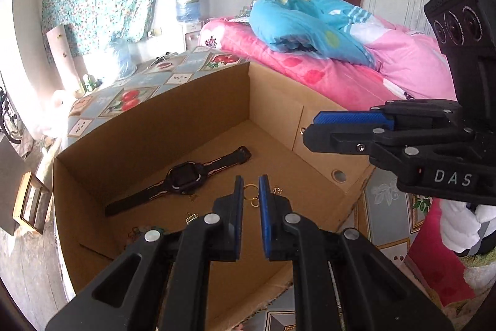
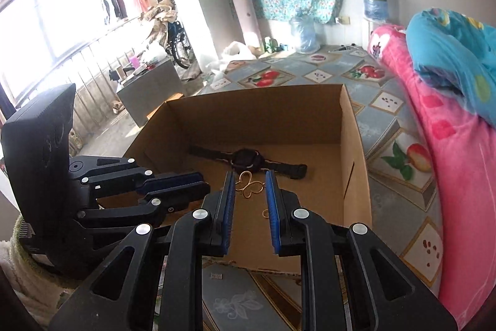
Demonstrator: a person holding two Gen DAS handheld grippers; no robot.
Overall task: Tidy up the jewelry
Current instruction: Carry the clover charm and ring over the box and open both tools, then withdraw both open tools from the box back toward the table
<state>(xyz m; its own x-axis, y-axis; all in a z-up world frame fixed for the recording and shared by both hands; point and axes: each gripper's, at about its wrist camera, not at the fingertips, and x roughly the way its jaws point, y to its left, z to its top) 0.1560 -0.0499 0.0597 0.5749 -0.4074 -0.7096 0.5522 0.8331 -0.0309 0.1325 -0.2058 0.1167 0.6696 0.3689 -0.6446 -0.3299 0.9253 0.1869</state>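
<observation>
In the left wrist view, the cardboard box point(image 1: 148, 126) walls rise at left and centre, with bare floor around the black watch point(image 1: 183, 177). The left gripper point(image 1: 250, 191) hovers parted over gold rings point(image 1: 251, 198) at bottom centre. The right gripper point(image 2: 249, 186), parted and empty, hovers over a gold butterfly piece point(image 2: 248, 184).

Hovering over a cardboard box point(image 2: 356, 151), right gripper point(image 2: 249, 176) parted around a gold butterfly charm point(image 2: 248, 186); black watch point(image 2: 246, 160) lying behind, left gripper point(image 2: 186, 185) alongside.
</observation>
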